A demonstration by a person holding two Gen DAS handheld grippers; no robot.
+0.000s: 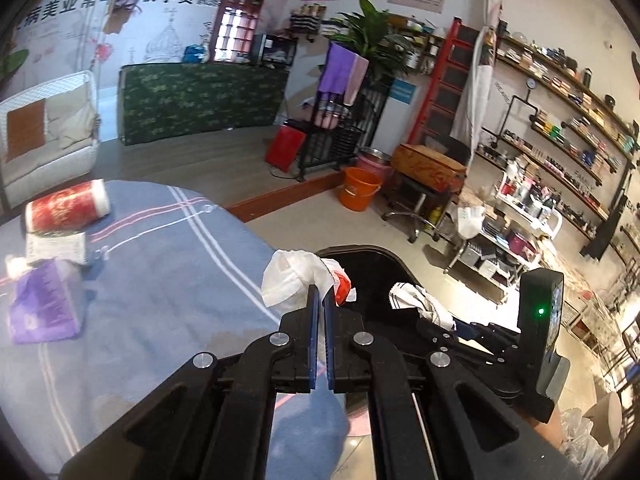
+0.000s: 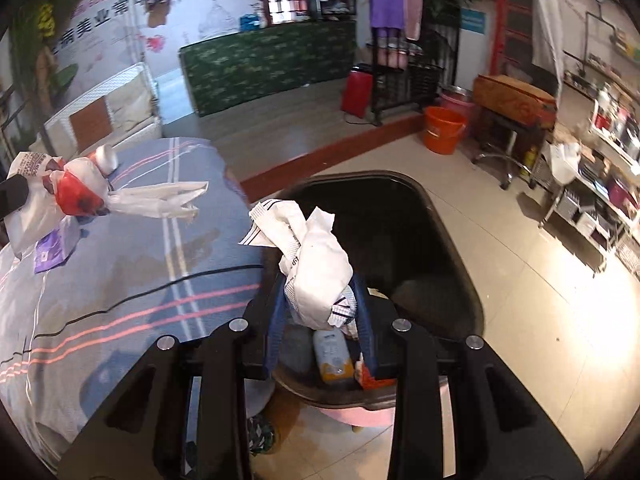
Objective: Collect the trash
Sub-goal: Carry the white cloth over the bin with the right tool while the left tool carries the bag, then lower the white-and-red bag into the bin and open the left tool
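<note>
My right gripper (image 2: 320, 300) is clamped on a crumpled white wrapper (image 2: 316, 260), held over the open black trash bin (image 2: 452, 240), where a bottle (image 2: 332, 356) already lies. My left gripper (image 1: 320, 296) is pinched tight on a white plastic bag with a red patch (image 1: 296, 276), at the edge of the blue striped table cover (image 1: 160, 280) just beside the bin. A purple packet (image 1: 44, 312) and a red roll (image 1: 68, 206) lie on the cover.

Bright daylit room, floor glare at right, fisheye-warped edges.
</note>
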